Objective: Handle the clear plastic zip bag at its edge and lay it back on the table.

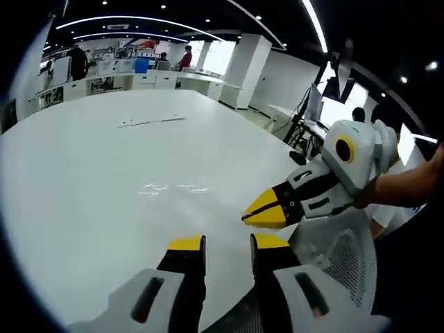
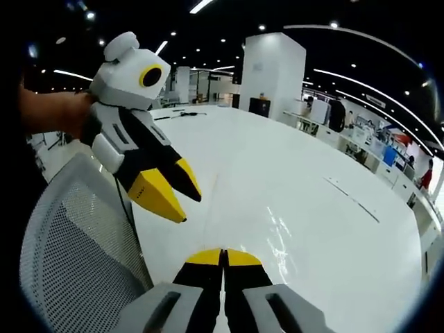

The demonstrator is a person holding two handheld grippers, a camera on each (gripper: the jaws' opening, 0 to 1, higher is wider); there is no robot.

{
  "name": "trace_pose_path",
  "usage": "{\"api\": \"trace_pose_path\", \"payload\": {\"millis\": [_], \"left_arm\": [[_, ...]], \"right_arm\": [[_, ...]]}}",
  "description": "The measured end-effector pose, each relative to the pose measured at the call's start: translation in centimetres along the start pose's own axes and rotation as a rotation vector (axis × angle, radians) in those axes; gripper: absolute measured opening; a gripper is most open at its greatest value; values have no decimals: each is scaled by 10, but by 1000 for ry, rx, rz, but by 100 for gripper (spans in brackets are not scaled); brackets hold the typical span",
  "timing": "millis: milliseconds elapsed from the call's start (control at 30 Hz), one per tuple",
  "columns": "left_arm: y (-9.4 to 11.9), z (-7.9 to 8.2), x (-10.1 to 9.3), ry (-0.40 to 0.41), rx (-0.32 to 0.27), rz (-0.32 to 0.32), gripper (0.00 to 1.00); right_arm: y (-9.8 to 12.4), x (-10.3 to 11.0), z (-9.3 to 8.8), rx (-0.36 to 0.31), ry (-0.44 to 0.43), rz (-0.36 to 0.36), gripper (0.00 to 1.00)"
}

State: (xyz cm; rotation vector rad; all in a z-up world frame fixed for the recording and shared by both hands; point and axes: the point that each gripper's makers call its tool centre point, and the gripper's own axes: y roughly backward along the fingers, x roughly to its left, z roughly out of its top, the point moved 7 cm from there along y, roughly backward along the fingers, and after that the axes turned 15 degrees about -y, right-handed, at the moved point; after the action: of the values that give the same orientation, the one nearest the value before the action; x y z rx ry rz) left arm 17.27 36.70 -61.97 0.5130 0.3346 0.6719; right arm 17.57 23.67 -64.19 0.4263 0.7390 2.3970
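Observation:
The clear plastic zip bag [image 1: 173,189] lies flat on the white table [image 1: 104,159], barely visible but for its glinting creases. My left gripper [image 1: 227,243] hovers open just short of the bag's near edge, with nothing between its yellow-tipped jaws. From the right, my right gripper [image 1: 248,218] reaches in with its jaws together, just off the bag's right side. In the right gripper view, the right gripper [image 2: 223,255] is shut with nothing visible in it. The bag [image 2: 281,236] glints ahead and to its right. The left gripper [image 2: 191,208] hangs open over the table edge.
A grey mesh chair [image 2: 76,257] stands against the table's near edge, and its mesh back [image 1: 340,257] sits under the right gripper. A thin strip [image 1: 151,121] lies far across the table. Desks, monitors and people are in the background.

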Motion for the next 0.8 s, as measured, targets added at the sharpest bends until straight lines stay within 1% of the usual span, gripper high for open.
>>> {"api": "trace_pose_path", "payload": {"millis": [133, 233, 333, 367, 467, 567, 667, 800], "left_arm": [[-4, 0, 0, 75, -21, 19, 26], [-5, -1, 2, 102, -28, 48, 21], [-6, 1, 3, 156, -48, 61, 22], [-7, 0, 4, 168, -46, 60, 22], [-11, -1, 5, 143, -30, 76, 23], [-15, -2, 7, 161, -28, 73, 23], [-16, -3, 8, 159, -17, 80, 22], [-16, -3, 8, 166, -18, 78, 21]], "right_arm": [[-2, 3, 0, -1, 7, -7, 0], [-4, 4, 0, -5, 30, -22, 0], [-6, 6, 0, -2, 47, -34, 0], [-7, 7, 0, 1, 58, -39, 0], [-9, 9, 1, 10, 75, -41, 0], [-9, 11, 3, 2, 78, -43, 0], [-9, 11, 5, -6, 72, -47, 0], [-9, 12, 6, -15, 68, -51, 0]]}}
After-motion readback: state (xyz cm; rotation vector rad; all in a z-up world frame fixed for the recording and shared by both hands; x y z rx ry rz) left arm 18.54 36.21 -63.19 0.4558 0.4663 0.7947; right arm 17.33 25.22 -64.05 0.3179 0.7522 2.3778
